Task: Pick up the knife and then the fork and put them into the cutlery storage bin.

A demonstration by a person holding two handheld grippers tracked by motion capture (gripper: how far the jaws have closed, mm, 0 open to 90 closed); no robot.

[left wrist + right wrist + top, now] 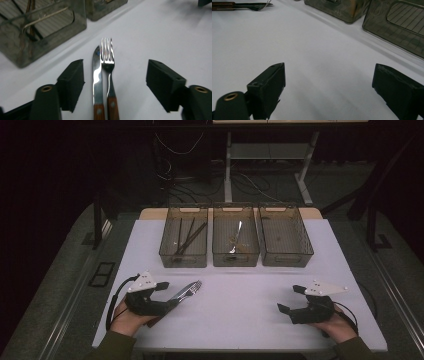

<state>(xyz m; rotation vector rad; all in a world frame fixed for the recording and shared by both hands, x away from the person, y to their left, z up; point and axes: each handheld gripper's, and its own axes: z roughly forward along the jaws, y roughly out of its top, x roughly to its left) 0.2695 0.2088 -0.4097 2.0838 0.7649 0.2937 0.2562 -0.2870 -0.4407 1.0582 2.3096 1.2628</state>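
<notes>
Knife (97, 75) and fork (108, 65) (wooden handles) lie flat, side by side, touching; tips toward bins.

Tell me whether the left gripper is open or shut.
Open. The left gripper straddles the knife and fork lying on the table; gaps show between both pads and the cutlery.

knife (97, 75) left of fork (108, 72), touching, before three bins (236, 240)
</notes>
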